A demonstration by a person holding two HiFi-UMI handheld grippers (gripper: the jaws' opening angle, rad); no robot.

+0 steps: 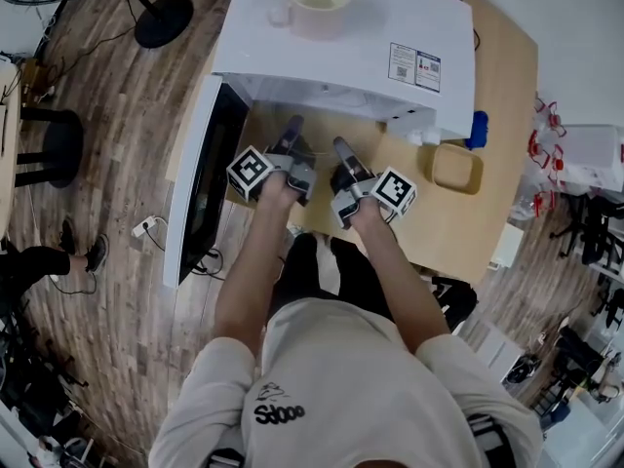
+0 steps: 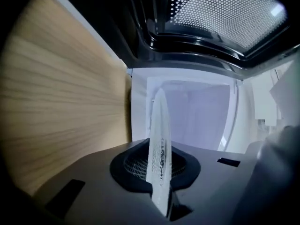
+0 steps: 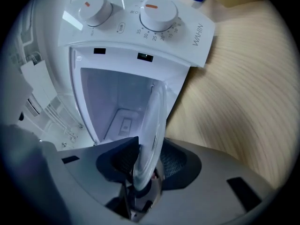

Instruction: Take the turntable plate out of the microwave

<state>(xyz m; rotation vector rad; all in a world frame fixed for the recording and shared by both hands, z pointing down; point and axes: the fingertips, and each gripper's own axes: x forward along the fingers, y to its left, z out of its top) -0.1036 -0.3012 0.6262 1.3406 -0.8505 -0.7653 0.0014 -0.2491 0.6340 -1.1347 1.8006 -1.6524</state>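
Your left claw [image 2: 159, 175] pinches the glass plate [image 2: 158, 125] tight by its near rim, your right claw [image 3: 143, 172] sits slack around that rim, so one grip carries it just outside the open microwave [image 1: 331, 57].

The turntable plate [image 2: 159, 153] sat between the jaws of the left gripper [image 2: 158, 172] and, at another part of its rim, between the jaws of the right gripper [image 3: 145, 168], with the open cavity [image 3: 117, 107] of the microwave [image 1: 341, 37] straight ahead of both. The microwave stood on the worktop [image 1: 448, 222], its open door [image 1: 210, 174] left of the left jaws and its control panel [image 3: 140, 18] ahead and right of the right jaws. A tape roll [image 1: 320, 3] rested on the microwave's top beyond the jaws, and a tray [image 1: 456, 167] lay on the worktop right of the right jaws.
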